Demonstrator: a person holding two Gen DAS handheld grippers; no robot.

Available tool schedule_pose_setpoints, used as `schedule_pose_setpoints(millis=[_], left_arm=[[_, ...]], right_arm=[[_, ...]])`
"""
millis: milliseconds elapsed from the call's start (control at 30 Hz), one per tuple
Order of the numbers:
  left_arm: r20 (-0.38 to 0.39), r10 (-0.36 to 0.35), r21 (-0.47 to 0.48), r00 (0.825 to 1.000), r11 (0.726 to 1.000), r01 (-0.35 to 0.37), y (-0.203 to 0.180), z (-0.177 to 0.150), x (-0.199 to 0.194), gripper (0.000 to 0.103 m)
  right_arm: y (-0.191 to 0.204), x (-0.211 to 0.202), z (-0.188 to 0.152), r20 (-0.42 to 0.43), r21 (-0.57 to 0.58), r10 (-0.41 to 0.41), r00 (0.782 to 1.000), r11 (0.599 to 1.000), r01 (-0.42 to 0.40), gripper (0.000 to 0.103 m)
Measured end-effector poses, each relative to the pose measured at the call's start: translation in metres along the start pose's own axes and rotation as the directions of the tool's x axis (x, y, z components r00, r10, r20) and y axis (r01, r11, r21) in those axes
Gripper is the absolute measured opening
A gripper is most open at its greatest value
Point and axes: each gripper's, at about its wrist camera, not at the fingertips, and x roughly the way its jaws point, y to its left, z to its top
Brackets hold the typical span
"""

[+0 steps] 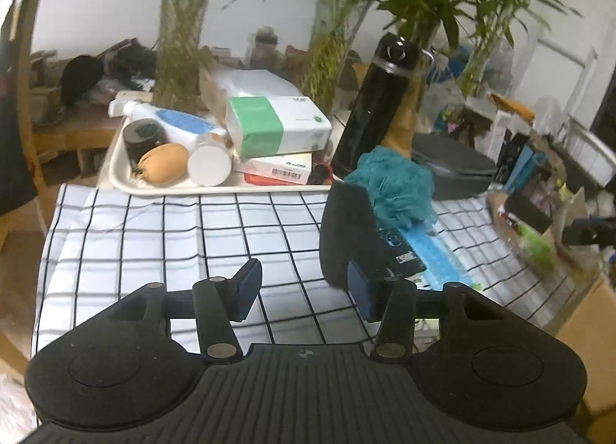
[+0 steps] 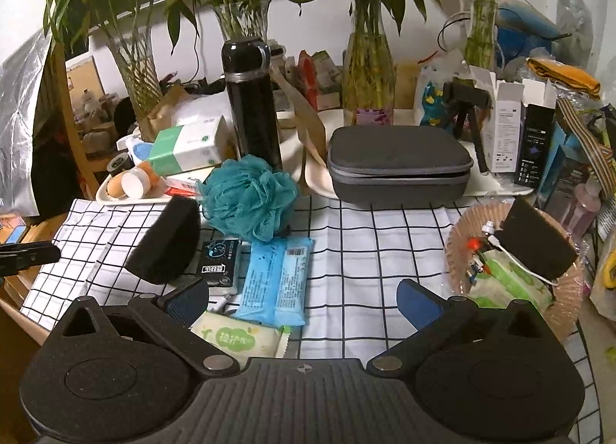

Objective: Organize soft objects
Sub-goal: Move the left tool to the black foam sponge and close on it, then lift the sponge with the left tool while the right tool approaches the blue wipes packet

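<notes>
A black sponge (image 2: 165,243) lies on the checked cloth (image 2: 365,251), next to a teal bath pouf (image 2: 246,197). A black tissue pack (image 2: 219,261), a blue wipes pack (image 2: 277,282) and a green wipes pack (image 2: 238,340) lie near it. A second black sponge (image 2: 537,240) sits in the pink basket (image 2: 462,240). My left gripper (image 1: 304,290) is open, its right finger beside the black sponge (image 1: 346,236). My right gripper (image 2: 304,301) is open and empty above the cloth.
A white tray (image 1: 115,174) holds bottles, tissue boxes and a tan pouch. A black flask (image 2: 252,105), a grey case (image 2: 396,166) and glass vases of bamboo (image 2: 367,74) stand behind. Boxes crowd the right edge.
</notes>
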Motion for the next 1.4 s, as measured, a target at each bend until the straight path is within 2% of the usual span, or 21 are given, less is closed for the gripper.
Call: schedule_pose_setpoints(millis=[67,167,200,500,833,1167,1267,1333,1367,1400], left_arm=[[-0.011,0.009,0.027,1.000,1.000,-0.008,-0.001,0.001,0.008,0.050],[-0.035,0.002,0.039,0.999,0.999,-0.001,-0.001,0.004,0.020,0.075],[-0.037,-0.006,0.038,0.999,0.999,0.007,-0.001,0.005,0.023,0.076],[-0.112,-0.093,0.076,0.989,0.992,0.102,-0.010,0.018,0.060,0.077],[-0.149,-0.129,0.170,0.980,0.973,0.154,-0.028,0.025,0.091,0.078],[-0.211,-0.087,0.240,0.974,0.961,0.138,-0.047,0.022,0.117,0.078],[-0.236,-0.063,0.259,0.970,0.958,0.125,-0.047,0.018,0.123,0.078],[-0.242,-0.041,0.271,0.969,0.957,0.108,-0.046,0.015,0.125,0.064],[-0.248,-0.042,0.271,0.968,0.956,0.111,-0.046,0.013,0.125,0.044],[-0.253,-0.036,0.270,0.967,0.957,0.106,-0.045,0.013,0.125,0.044]], right_arm=[[0.002,0.004,0.001,-0.010,-0.009,-0.003,1.000,1.000,0.003,0.103],[0.003,0.010,0.002,-0.024,-0.013,-0.004,1.000,1.000,0.004,0.103],[0.003,0.011,0.003,-0.030,-0.012,-0.007,1.000,1.000,0.007,0.103],[-0.003,0.020,0.006,-0.052,-0.006,-0.024,0.998,1.000,0.024,0.103],[-0.014,0.023,0.009,-0.067,0.030,-0.046,0.997,0.998,0.048,0.103],[-0.015,0.026,0.010,-0.078,0.013,-0.053,0.995,0.998,0.054,0.103],[-0.015,0.026,0.010,-0.080,0.010,-0.057,0.995,0.998,0.058,0.103],[-0.015,0.026,0.010,-0.082,0.010,-0.057,0.995,0.998,0.058,0.103],[-0.015,0.026,0.010,-0.082,0.008,-0.057,0.995,0.998,0.058,0.103],[-0.014,0.026,0.010,-0.082,0.003,-0.058,0.995,0.998,0.058,0.103]])
